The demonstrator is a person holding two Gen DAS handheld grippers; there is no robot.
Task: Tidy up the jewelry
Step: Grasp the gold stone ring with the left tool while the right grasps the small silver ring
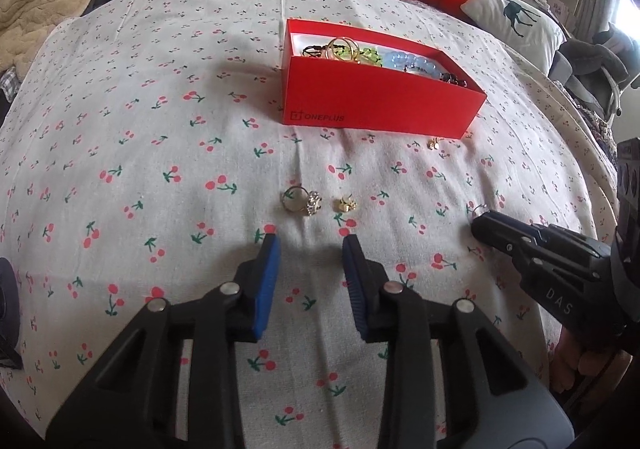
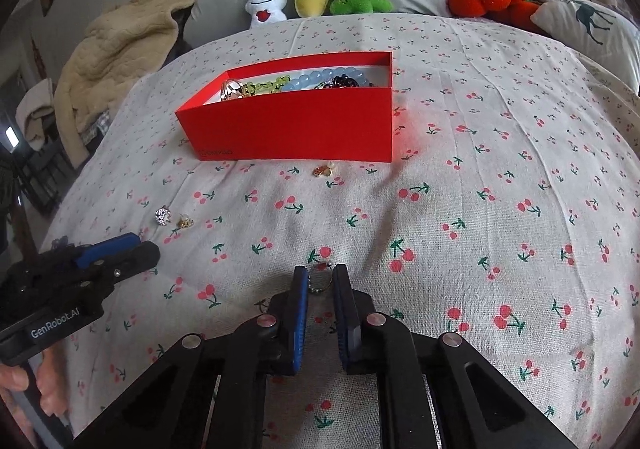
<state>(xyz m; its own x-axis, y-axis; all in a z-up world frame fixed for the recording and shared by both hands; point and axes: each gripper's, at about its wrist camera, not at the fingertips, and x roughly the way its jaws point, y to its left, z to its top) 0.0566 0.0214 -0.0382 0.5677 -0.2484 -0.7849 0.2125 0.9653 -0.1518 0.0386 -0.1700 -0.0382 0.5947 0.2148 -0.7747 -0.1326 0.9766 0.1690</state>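
Pinching a beaded ring (image 2: 320, 279), right gripper (image 2: 320, 275) jaws.

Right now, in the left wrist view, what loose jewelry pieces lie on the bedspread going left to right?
Gold ring with sparkly cluster → small gold earring → gold piece by the red box → thin ring at the right gripper.
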